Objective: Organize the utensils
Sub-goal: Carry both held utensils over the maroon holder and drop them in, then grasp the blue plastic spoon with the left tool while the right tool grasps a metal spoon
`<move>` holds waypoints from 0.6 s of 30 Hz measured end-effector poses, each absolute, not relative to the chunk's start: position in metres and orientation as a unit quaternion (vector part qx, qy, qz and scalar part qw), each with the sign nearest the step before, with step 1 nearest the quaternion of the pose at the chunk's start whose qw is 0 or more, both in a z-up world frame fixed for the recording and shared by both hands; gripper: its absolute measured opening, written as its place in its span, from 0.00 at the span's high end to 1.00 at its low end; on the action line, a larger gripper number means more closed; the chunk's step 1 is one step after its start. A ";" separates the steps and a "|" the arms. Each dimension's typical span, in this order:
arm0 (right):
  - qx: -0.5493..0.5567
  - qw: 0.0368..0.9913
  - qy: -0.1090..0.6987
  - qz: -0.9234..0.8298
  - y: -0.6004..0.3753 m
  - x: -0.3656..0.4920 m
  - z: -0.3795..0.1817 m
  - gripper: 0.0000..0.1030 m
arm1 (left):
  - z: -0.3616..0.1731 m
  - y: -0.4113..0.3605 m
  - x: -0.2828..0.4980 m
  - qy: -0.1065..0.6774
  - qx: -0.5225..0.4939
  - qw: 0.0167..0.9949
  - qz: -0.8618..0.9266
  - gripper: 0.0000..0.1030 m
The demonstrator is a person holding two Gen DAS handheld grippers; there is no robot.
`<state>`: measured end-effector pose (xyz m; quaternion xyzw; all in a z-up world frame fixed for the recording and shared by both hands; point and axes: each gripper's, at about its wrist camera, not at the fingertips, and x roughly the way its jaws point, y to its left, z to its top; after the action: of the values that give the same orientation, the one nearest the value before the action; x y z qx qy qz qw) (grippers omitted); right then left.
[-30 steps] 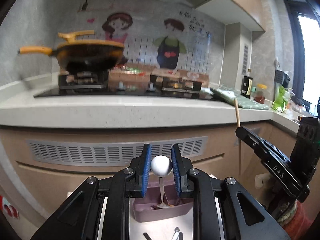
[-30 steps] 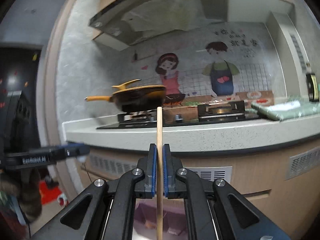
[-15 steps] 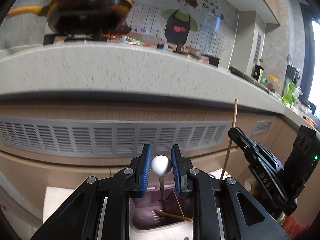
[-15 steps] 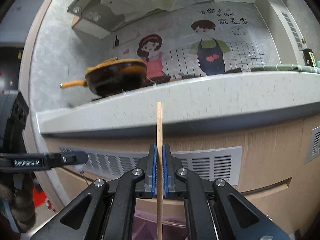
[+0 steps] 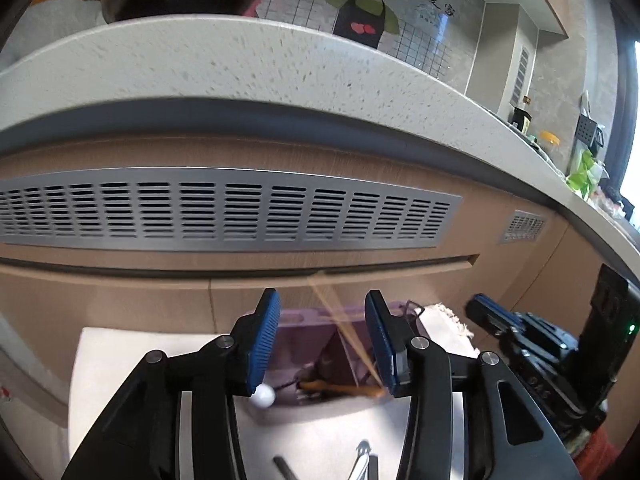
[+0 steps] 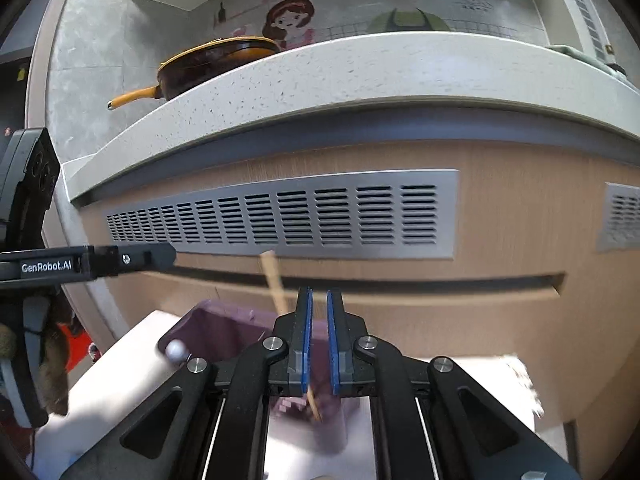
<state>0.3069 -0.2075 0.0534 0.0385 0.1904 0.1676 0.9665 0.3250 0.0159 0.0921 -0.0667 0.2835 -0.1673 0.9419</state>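
Note:
My left gripper [image 5: 322, 340] hangs over the purple box [image 5: 304, 322], its jaws opening wide with nothing pressed between them. The white ball end of a metal utensil [image 5: 263, 396] lies loose at the box's near rim. A blurred wooden chopstick [image 5: 344, 328] slants down into the box, where another chopstick [image 5: 344, 390] lies. In the right wrist view my right gripper [image 6: 318, 320] is over the same purple box [image 6: 224, 328] with its jaws opening. The chopstick [image 6: 273, 280] leans left, loose in the narrow gap. The ball [image 6: 176, 350] and my left gripper [image 6: 160, 257] show at left.
The box stands on a white table [image 5: 160, 360] in front of a wooden cabinet with a metal vent panel [image 5: 224, 216] under a stone counter [image 5: 240, 64]. A frayed cloth [image 5: 444, 316] lies right of the box. More utensils [image 5: 362, 454] lie near the front edge.
Both grippers have sunk towards the purple box. The left jaws spread and the ball-ended utensil dropped out. The right jaws parted a little and the chopstick tipped left, sliding down.

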 end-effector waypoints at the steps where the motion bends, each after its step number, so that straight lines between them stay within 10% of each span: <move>1: 0.037 0.966 0.197 0.165 -0.211 0.298 0.055 0.90 | 0.091 0.018 0.317 0.285 -0.062 0.943 -0.163 0.56; 18: -0.014 0.892 0.390 0.230 -0.161 0.201 -0.025 0.87 | 0.000 0.077 0.192 0.372 -0.072 0.922 -0.076 0.56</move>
<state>0.2009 -0.1609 -0.0253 -0.0138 0.3898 0.2300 0.8916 0.1923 0.0771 0.0000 -0.0719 0.3719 -0.0757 0.9224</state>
